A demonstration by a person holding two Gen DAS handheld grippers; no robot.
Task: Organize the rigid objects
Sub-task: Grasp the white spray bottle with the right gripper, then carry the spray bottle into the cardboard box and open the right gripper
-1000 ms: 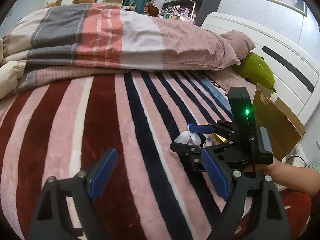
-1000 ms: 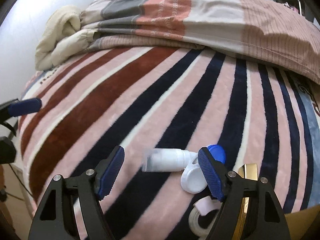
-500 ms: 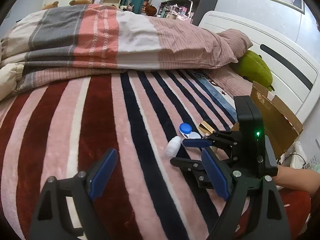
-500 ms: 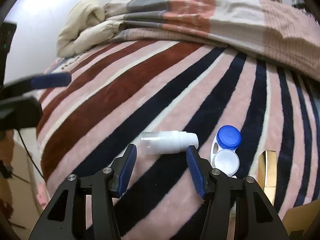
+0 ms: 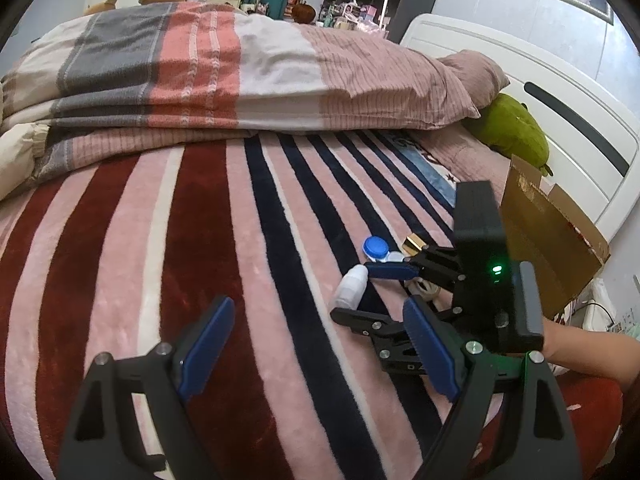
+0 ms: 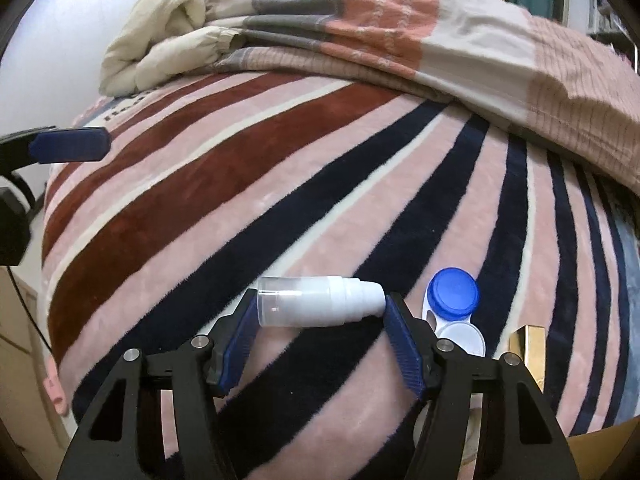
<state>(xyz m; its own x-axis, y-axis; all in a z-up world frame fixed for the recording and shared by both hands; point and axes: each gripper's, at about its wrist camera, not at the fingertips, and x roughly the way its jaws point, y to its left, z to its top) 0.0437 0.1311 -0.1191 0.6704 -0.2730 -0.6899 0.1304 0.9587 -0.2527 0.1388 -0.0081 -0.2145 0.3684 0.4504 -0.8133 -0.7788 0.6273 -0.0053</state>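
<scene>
Just one white pump bottle (image 6: pixel 320 301) lies on my striped bed (image 6: pixel 240 184), one blue-capped lens case (image 6: pixel 454 304) and one gold box (image 6: pixel 528 346) beside it. My right gripper (image 6: pixel 320 336) has just widened, fingers (image 6: pixel 404 344) straddling the bottle, perhaps touching. Only the left view shows my wide-open left gripper (image 5: pixel 316 352) and a cardboard box (image 5: pixel 548 236).

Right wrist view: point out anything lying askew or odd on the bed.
The white pump bottle lies on its side across the striped blanket, crosswise between the right gripper pads. Beside it, the contact lens case has one blue cap on, the other well uncapped.
</scene>
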